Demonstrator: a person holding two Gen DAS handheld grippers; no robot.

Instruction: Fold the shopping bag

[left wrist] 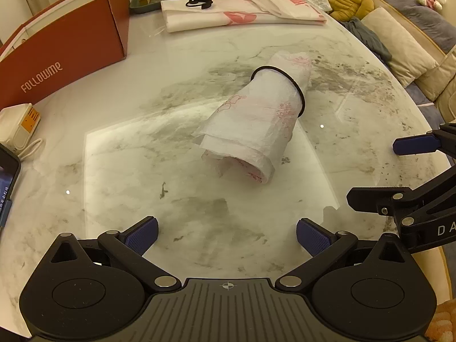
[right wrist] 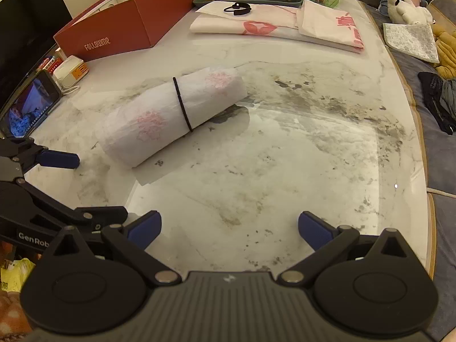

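Lying rolled on the marble table [left wrist: 114,154], one shopping bag [left wrist: 256,122] is cinched by one black band [left wrist: 296,85]. Both the left gripper [left wrist: 227,236] and right gripper [right wrist: 229,229] hover near it, spread wide and empty. The roll looks finished; withdrawing without nudging it seems wisest. Two more folded bags [right wrist: 273,30] and a second band [right wrist: 238,8] wait beyond.
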